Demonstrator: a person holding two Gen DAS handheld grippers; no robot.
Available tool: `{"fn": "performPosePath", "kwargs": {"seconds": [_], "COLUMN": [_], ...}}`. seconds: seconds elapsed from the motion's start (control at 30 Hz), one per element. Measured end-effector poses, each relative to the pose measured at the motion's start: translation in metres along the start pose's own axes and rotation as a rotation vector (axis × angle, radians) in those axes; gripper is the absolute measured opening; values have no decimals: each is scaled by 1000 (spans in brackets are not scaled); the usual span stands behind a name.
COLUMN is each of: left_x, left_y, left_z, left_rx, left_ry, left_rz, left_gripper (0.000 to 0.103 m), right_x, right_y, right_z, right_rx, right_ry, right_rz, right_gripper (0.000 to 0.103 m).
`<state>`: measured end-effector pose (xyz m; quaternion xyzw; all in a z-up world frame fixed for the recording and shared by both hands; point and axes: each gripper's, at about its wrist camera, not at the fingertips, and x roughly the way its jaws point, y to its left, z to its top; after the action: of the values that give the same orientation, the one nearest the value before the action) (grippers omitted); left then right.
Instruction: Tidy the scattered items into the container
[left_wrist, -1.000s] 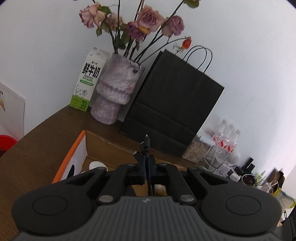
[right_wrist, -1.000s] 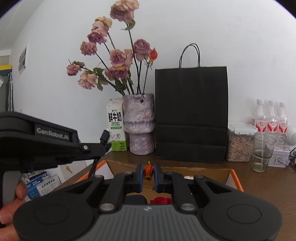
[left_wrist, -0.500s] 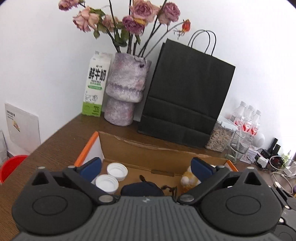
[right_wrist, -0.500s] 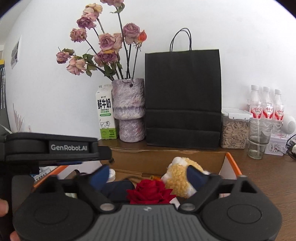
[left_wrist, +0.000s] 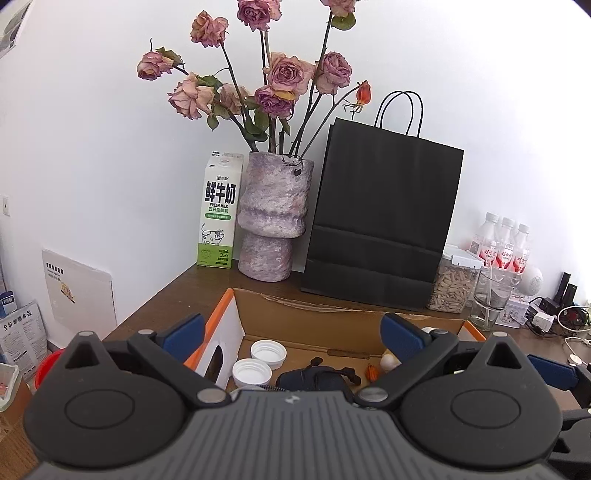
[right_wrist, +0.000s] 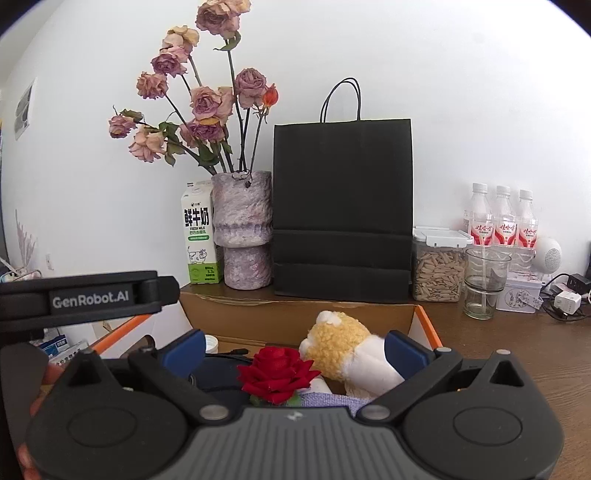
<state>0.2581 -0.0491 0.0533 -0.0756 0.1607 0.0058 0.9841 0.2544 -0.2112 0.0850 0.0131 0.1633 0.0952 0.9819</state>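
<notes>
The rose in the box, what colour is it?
Red; the rose shows best in the right wrist view.

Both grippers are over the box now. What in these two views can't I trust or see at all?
- Near part of the cardboard box: hidden by each gripper's body in both views.
- Dark pouch: half covered, left view.
- Red rose stem: hidden by the gripper's body, right view.
- Table in front of the box: out of frame.

White wall (right_wrist: 461, 92), even daylight. Brown wood tabletop (right_wrist: 517, 343). Along the wall: milk carton (left_wrist: 219, 210), purple vase (left_wrist: 273, 218) of dried roses (left_wrist: 284, 74), black paper bag (right_wrist: 341, 206), seed jar (right_wrist: 437, 266), water bottles (right_wrist: 500, 221).
</notes>
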Motion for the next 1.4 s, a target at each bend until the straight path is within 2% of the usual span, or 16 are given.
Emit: {"fn": "performPosePath", "kwargs": {"seconds": [0.17,0.37,0.67,0.83,1.07,1.4], "left_x": [-32,-79,-138,-166,-185,-191], "left_y": [7,10,17,19,15,9], "left_z": [-10,-24,-60,-72,-80,-92], "left_rx": [3,66,102,115,143,170], "left_ry": [-16,5,127,152,178,210], "left_rz": [16,37,23,8,5,1], "left_gripper": [103,103,103,103,103,103], "right_x": [-21,-64,-139,-174,-199,-204], "right_y": [0,4,13,19,27,24], "right_z": [-7,-20,-49,-63,-69,-72], "right_rx": [1,-6,12,-6,-10,20], "right_ry": [27,65,140,162,168,185], "right_rz": [-3,-2,-2,-27,-24,-32], "right_gripper": [103,103,103,103,103,103]}}
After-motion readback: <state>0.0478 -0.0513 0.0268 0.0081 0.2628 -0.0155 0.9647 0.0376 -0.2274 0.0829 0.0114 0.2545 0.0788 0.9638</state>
